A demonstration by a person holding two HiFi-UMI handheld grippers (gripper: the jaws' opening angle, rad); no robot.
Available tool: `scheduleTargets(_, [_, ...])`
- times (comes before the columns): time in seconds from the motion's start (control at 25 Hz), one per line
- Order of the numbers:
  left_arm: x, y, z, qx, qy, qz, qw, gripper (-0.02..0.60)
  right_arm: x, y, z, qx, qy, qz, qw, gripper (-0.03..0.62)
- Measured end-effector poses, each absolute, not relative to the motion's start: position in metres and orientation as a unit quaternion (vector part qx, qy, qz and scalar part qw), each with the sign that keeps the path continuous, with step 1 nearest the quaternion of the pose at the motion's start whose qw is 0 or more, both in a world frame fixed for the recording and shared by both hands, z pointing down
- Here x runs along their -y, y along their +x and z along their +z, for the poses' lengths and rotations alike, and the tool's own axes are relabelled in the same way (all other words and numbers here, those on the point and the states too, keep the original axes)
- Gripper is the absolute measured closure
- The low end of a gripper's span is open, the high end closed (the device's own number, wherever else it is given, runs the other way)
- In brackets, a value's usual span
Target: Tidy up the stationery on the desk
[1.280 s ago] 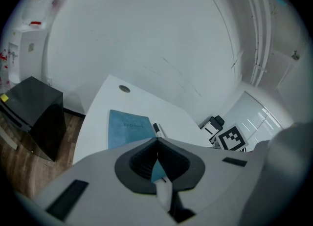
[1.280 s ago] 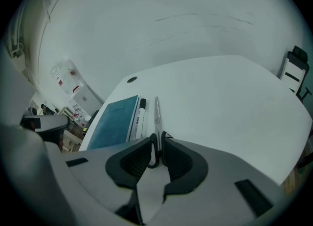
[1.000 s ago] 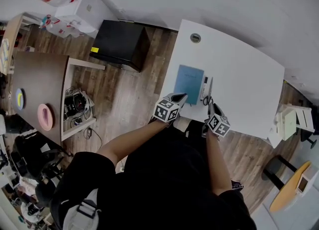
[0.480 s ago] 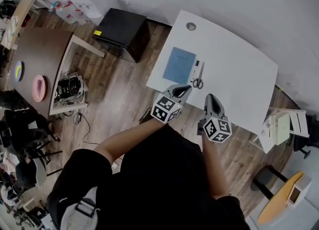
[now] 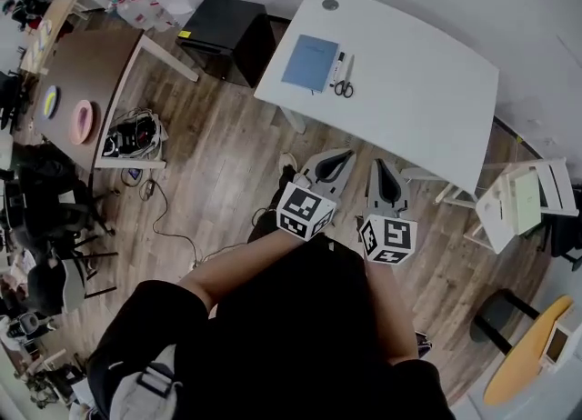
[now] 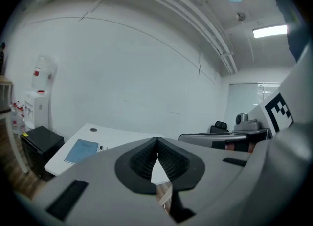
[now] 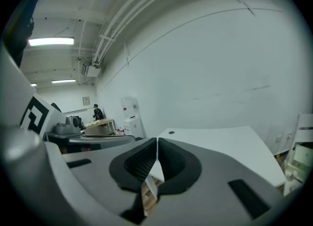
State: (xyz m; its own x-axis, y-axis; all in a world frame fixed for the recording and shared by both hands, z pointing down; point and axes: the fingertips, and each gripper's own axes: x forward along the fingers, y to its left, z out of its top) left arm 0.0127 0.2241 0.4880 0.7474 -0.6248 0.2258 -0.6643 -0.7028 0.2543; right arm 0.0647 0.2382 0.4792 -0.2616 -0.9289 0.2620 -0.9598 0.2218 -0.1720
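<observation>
On the white desk (image 5: 409, 91) lie a blue notebook (image 5: 310, 50), a marker pen (image 5: 337, 65) and black-handled scissors (image 5: 346, 84), side by side near its left end. The notebook (image 6: 81, 150) also shows in the left gripper view on the desk (image 6: 112, 139). Both grippers hang over the wooden floor, well short of the desk. My left gripper (image 5: 344, 156) is shut with nothing in it, its tips meeting (image 6: 156, 139). My right gripper (image 5: 377, 166) is shut and empty too, tips together (image 7: 157, 140), with the desk (image 7: 220, 139) beyond.
A black cabinet (image 5: 223, 36) stands left of the desk. A brown table (image 5: 86, 91) with cables under it is farther left. White chairs (image 5: 523, 205) stand at the right. A person's arms and dark clothing fill the lower head view.
The person has stepped back from the desk: the desk and stationery have receded toward the top, and both shut grippers now hang over the floor instead of at the desk edge.
</observation>
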Motion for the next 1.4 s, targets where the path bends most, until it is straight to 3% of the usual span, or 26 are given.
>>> scheduleTargets(0.64, [-0.32,0.016,0.433,0.372,0.924,0.03,0.083,0.568,-0.324,0.061,0.43,0.782,0.616,0.087,0.042,0.558])
scheduleTargets(1.4, [-0.358,0.027,0.422,0.351,0.935,0.019,0.055,0.568,-0.368,0.06,0.415,0.758,0.65,0.041,0.051,0.559])
